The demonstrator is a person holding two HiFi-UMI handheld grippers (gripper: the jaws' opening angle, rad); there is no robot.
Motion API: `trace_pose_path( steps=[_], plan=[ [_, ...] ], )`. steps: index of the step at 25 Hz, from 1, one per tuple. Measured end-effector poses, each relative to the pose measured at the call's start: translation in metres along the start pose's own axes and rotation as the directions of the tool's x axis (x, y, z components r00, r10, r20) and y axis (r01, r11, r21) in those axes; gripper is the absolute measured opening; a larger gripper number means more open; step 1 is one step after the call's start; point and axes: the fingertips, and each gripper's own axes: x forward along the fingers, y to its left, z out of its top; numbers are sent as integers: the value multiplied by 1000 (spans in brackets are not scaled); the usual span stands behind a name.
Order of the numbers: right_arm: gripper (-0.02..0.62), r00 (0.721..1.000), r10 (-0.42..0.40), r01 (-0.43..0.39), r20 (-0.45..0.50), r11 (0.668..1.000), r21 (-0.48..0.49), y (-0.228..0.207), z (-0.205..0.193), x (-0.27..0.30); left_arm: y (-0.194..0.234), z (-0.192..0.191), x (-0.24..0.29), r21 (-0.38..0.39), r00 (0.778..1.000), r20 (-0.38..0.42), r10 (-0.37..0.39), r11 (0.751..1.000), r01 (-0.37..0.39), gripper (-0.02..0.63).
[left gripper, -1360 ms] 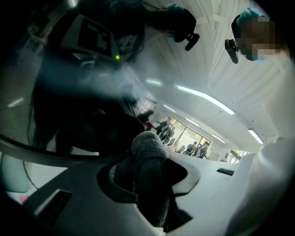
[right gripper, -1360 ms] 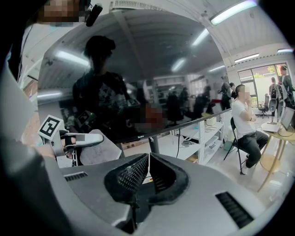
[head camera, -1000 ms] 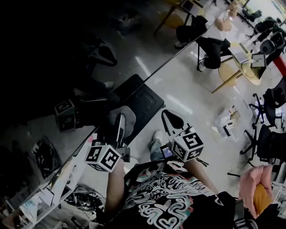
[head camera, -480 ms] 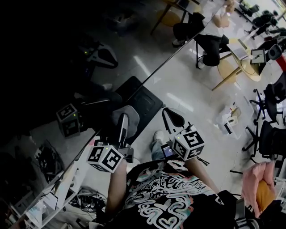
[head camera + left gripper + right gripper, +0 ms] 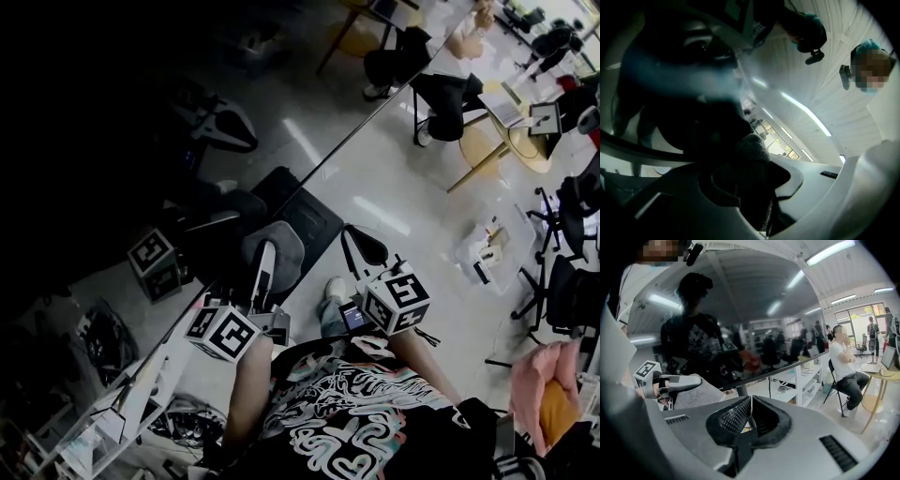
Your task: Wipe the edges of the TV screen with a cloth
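**Head view.** Looks steeply down on a big dark TV screen (image 5: 141, 141) that fills the left half, its thin edge (image 5: 356, 125) running diagonally from top right to bottom left. Finds the left gripper (image 5: 265, 255) at that edge, clamped on a grey cloth (image 5: 286, 246) pressed to the glass and mirrored in it just beside. Puts the right gripper (image 5: 356, 240) near it, clear of the screen. Reads no words: only black-and-white square markers on both cubes, and swirling white print on the person's black shirt (image 5: 356, 412), too tangled to make out. Takes in, further off, a seated person (image 5: 441, 94) by a round table (image 5: 516, 150) with a laptop, office chairs (image 5: 562, 281) at the right, a pink bundle (image 5: 539, 380) low right, and a white shelf (image 5: 122, 394) beneath the screen.

**Left gripper view.** Shows both jaws closed tight on the cloth, a bunched fold poking up between them, right against the glossy screen. Picks out only reflections in the glass: ceiling lights and windows.

**Right gripper view.** Shows the jaws fully together, pads meeting, gripping nothing. Catches the left gripper at far left with the cloth laid on the screen's lower edge, covering a short stretch of it. Places the white shelf below the screen, and the seated person and round table to the right.
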Motion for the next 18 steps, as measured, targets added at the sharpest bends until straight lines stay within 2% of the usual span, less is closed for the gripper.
trace_pose_path(
  steps=[8, 18],
  plan=[
    [32, 1000, 9, -9, 4, 1000, 2, -1, 4, 11, 1, 2, 5, -93, 999, 20, -27, 995, 28, 144],
    [32, 1000, 19, -19, 8, 1000, 14, -16, 12, 16, 6, 1, 14, -181, 998, 46, 50, 983, -41, 143]
  ],
)
